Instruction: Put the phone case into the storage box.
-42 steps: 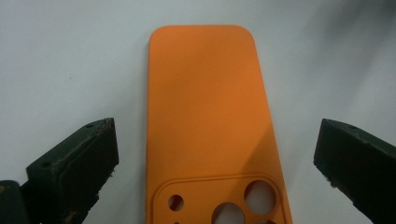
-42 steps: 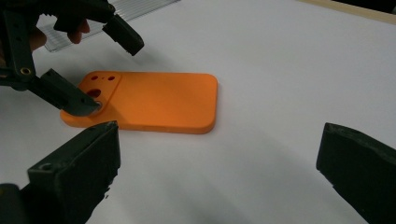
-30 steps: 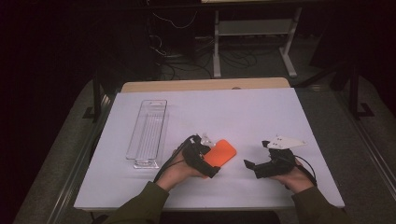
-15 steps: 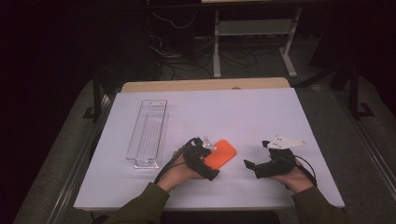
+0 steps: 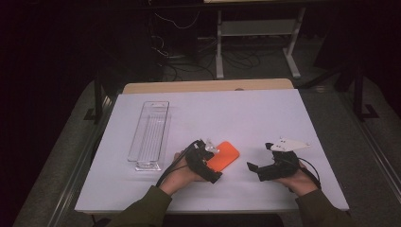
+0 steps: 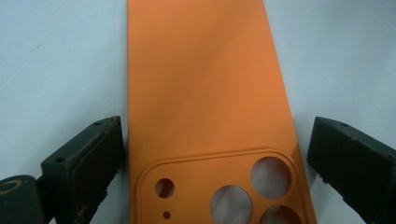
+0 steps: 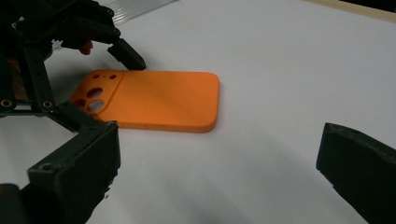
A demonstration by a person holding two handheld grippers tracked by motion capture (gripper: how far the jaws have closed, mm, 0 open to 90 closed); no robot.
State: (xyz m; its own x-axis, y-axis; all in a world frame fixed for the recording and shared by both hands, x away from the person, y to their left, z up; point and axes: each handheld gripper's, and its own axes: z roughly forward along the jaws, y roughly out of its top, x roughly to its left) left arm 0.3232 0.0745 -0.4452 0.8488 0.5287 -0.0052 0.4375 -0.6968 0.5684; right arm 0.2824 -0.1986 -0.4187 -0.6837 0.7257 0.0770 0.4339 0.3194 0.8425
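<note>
Clear plastic tray [image 5: 150, 135], long and narrow, lies lengthwise on the left half of the desk [image 5: 265, 113], its near end toward the front edge. Ribbed floor visible through it; nothing inside as far as the high view lets me tell. In the right gripper view a strip of its ribbing shows at the top edge, the rest cut off.

Orange phone case [image 5: 223, 156] lies flat on the desk, back up, near the front edge and a little left of centre, well apart from the tray. Camera cut-outs at its near-left end.

Left gripper [image 5: 208, 163] sits over that cut-out end. Jaws straddle the case's two long sides and have just been closing in. Left gripper view: case [image 6: 210, 102] runs up between the jaws; one pad sits just beside the case edge, contact too close to call; the other pad stands apart with white desk showing in the gap. Not yet clamped. Lower cut-outs cropped by the bottom edge there.

Right gripper [image 5: 253, 169] rests near the front edge on the right half, jaws wide apart, nothing between them, pointed toward the case. Its own view shows the case [image 7: 154, 100] whole and the left gripper [image 7: 119, 81] over its holed end.

Both sleeves cut off at the bottom of the high view. Room beyond the desk too dark to read.
</note>
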